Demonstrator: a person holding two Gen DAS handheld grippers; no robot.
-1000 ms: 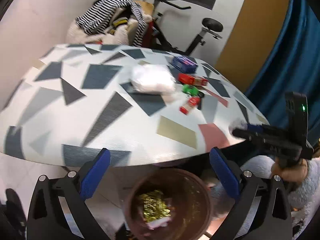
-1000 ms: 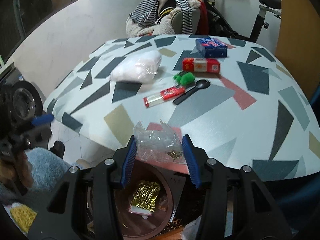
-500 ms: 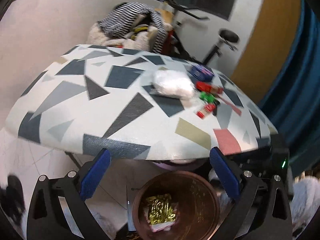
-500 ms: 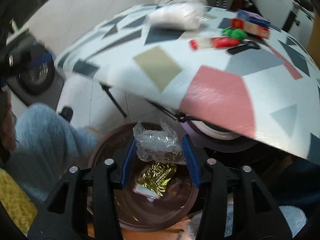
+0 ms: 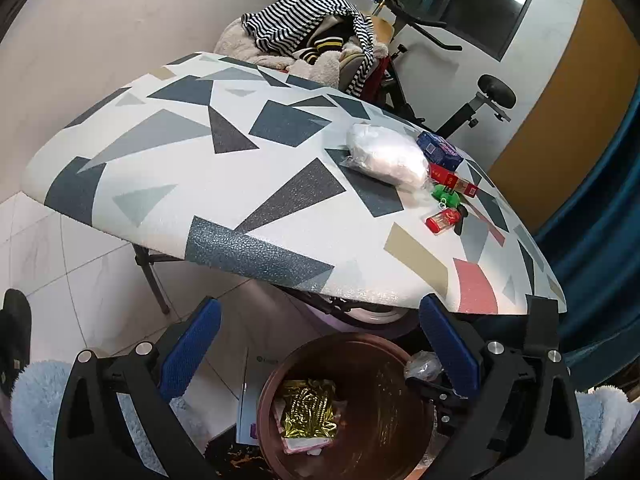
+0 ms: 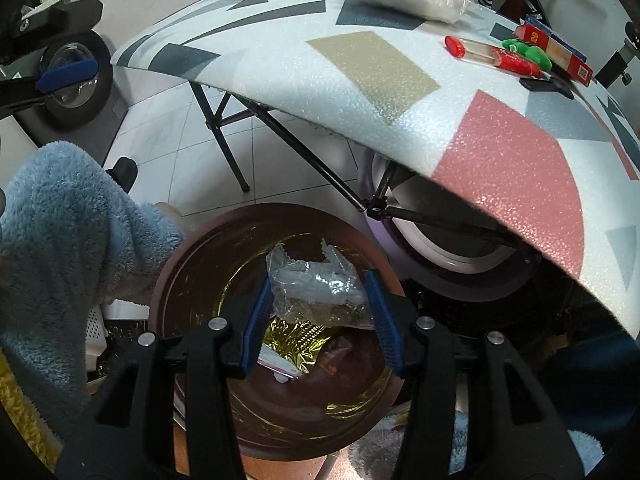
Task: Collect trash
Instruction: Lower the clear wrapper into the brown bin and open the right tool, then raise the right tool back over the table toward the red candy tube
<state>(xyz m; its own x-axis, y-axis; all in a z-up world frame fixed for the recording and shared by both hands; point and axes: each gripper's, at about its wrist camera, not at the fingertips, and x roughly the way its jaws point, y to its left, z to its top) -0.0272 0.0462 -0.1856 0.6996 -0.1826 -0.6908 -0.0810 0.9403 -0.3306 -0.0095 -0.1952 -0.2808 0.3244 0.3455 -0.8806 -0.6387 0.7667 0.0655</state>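
- The right gripper (image 6: 320, 312) hangs over the brown bin (image 6: 192, 264), its jaws opening around a crumpled clear wrapper (image 6: 316, 288) that sits between the blue pads, just above the bin's mouth.
- A gold foil packet (image 5: 308, 408) lies on the bin's bottom.
- The left gripper (image 5: 320, 356) is spread wide and holds nothing, pointing down at the same bin beside the table (image 5: 240, 184).
- On the table top rest a white plastic bag (image 5: 384, 156), a blue box (image 5: 440, 150) and a red-capped tube (image 6: 494, 56).

The worktop (image 5: 248, 184) was white with grey, blue, tan and pink shapes; the bin (image 6: 192, 280) brown; the wrapper (image 5: 308, 408) gold.
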